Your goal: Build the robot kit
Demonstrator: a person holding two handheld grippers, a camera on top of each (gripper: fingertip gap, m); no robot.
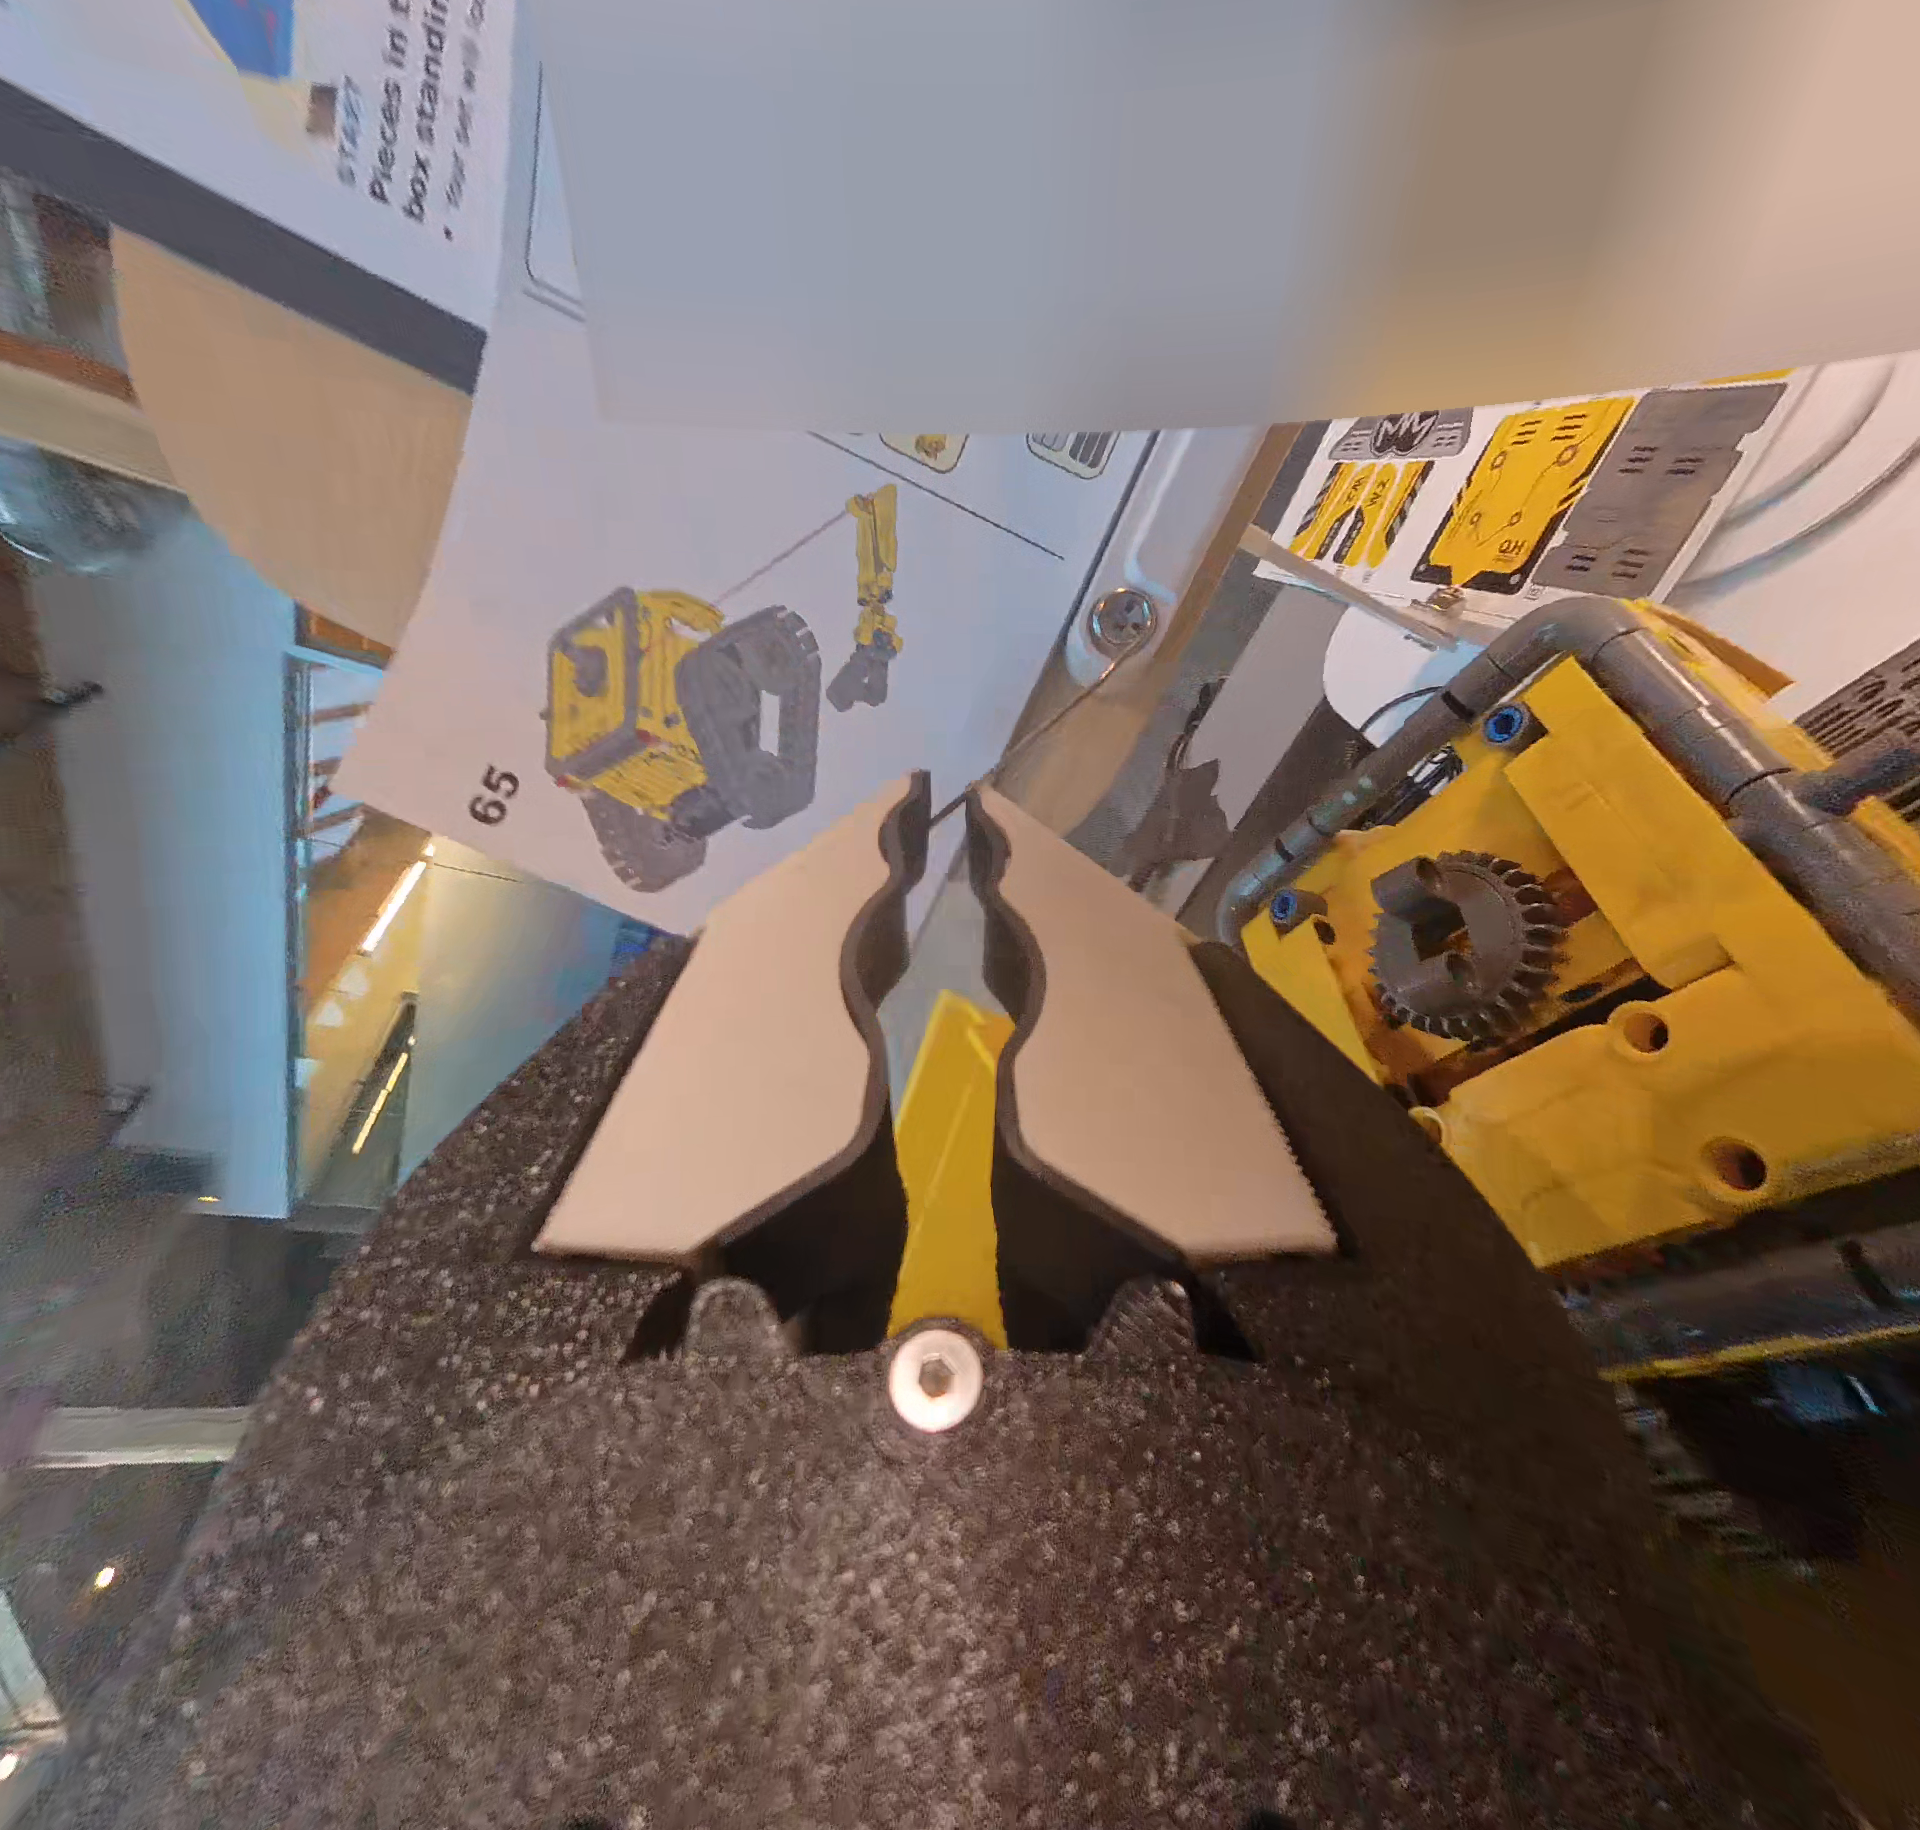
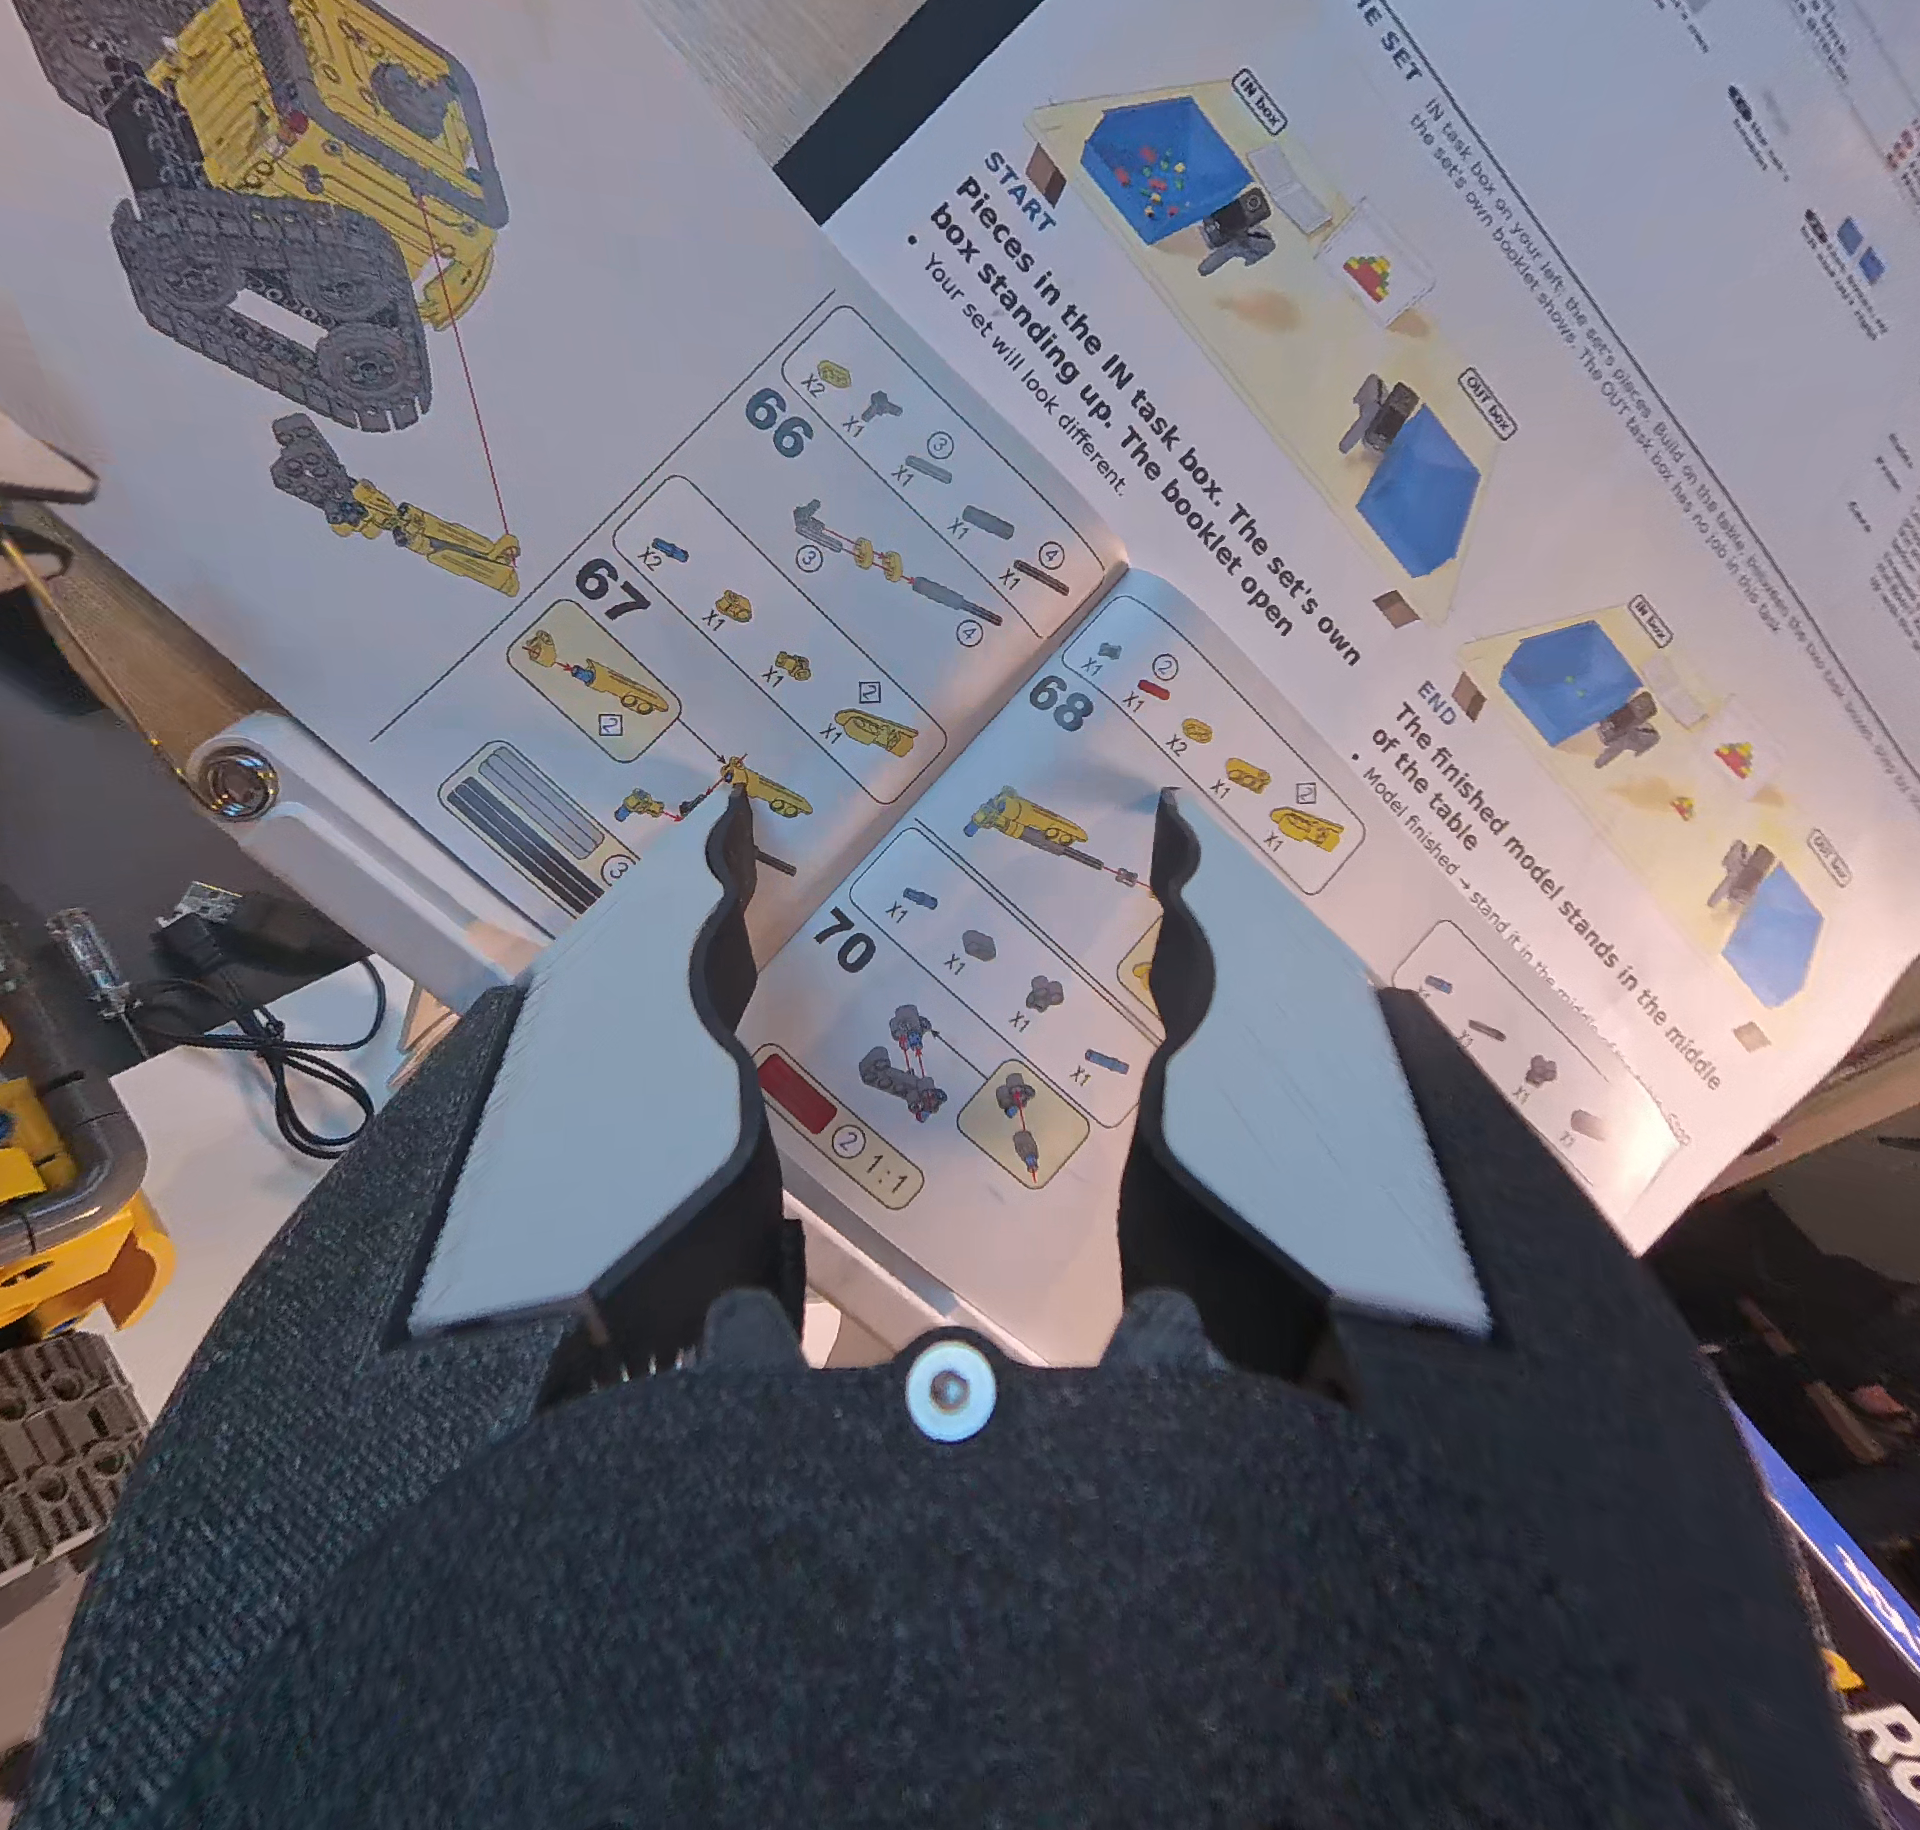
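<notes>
The left gripper (image 1: 943,793) is clamped on a thin yellow piece (image 1: 951,1136) right beside the yellow model (image 1: 1538,1001), so a slip could drop it, while the right gripper (image 2: 951,809) hangs open and empty over the booklet (image 2: 727,533).

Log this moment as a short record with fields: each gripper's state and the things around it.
left gripper: shut on a yellow piece
beside left gripper: yellow and grey brick model with a grey gear, to its right
right gripper: open, holding nothing
ahead of right gripper: open instruction booklet, printed sheet beyond it
behind the model: sticker sheet
</notes>
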